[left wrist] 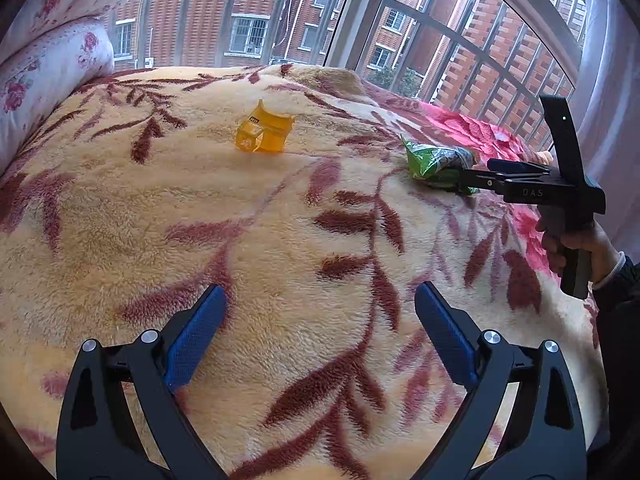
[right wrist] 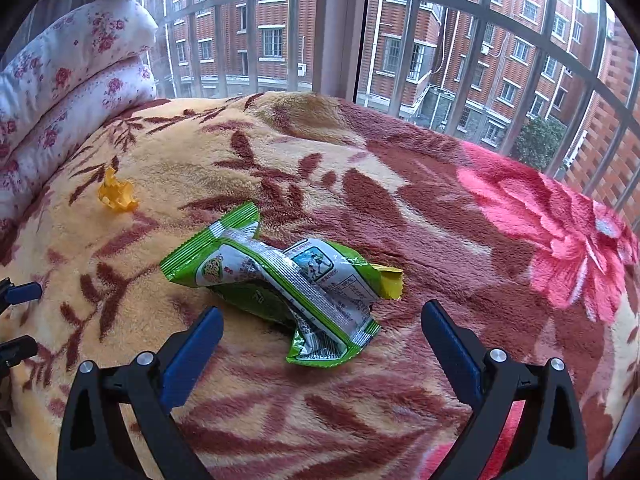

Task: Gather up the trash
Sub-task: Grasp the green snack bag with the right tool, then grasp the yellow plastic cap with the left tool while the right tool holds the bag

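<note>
Green wrapper (right wrist: 276, 280) on blanket (right wrist: 400, 216), just ahead of spread right fingers (right wrist: 450, 342)

Green wrapper (right wrist: 276, 280) print too small.

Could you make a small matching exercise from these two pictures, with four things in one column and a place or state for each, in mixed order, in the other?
Things:
1. green snack wrapper
2. orange plastic piece
3. left gripper
4. floral quilt

Places or states:
A. folded and stacked at the far left edge of the bed
B. lies crumpled on the blanket, just ahead of the open right gripper
C. open, with only blanket between its fingers
D. lies alone on the pale part of the blanket, nearer the quilt

Pairs: 1-B, 2-D, 3-C, 4-A
</note>
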Demonstrator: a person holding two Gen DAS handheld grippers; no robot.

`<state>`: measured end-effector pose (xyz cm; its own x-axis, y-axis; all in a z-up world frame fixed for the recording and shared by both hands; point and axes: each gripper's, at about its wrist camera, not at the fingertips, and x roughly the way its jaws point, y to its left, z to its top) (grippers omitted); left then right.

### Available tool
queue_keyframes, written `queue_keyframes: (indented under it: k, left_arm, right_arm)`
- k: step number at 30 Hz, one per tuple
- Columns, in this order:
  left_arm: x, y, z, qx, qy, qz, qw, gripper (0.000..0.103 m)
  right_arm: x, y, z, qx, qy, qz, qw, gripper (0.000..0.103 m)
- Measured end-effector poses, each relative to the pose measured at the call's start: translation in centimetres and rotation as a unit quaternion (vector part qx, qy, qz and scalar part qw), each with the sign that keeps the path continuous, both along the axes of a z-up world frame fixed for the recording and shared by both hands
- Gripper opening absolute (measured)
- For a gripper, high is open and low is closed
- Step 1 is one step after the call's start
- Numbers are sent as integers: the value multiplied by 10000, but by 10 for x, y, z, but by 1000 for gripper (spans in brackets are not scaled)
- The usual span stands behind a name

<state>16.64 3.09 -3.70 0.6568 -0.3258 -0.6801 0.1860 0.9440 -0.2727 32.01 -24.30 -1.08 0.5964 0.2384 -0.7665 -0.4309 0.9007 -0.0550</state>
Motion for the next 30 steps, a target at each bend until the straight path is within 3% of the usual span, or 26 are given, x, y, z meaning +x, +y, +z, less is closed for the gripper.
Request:
queue_keyframes:
  k: [5, 8, 11, 13, 17, 23, 26, 30]
  left_arm:
    - [2, 1, -1, -88, 25, -40, 10000, 93]
    - [4, 2, -3, -157, 70, -78, 9998, 93]
    - [7, 3, -5, -215, 116, -103, 9996, 93]
    - [7, 3, -5, -244, 129, -113, 9996, 93]
    - [7, 4, -5, -280, 141, -117, 9994, 93]
    - [8, 5, -5, -299, 158, -71, 9994, 93]
    - [8, 7, -5, -294, 179, -13, 9994, 93]
    - [10, 11, -3, -316, 290, 208, 9989, 93]
  right_arm:
    - [31, 11, -15, -220, 257, 516, 9981, 97]
    - [43, 20, -24, -107, 354, 756, 9965, 97]
    - [46, 29, -31, -24, 459, 863, 9952, 83]
    - [39, 32, -31, 89, 456, 905, 9948, 66]
    - [18, 31, -27, 105, 353, 601, 9975, 51]
    - [-34, 36, -20, 239, 205, 108, 9994, 46]
    - [-64, 36, -13, 371, 19, -595, 9975, 45]
    - [-115, 28, 1, 850, -445, -1555, 9832, 46]
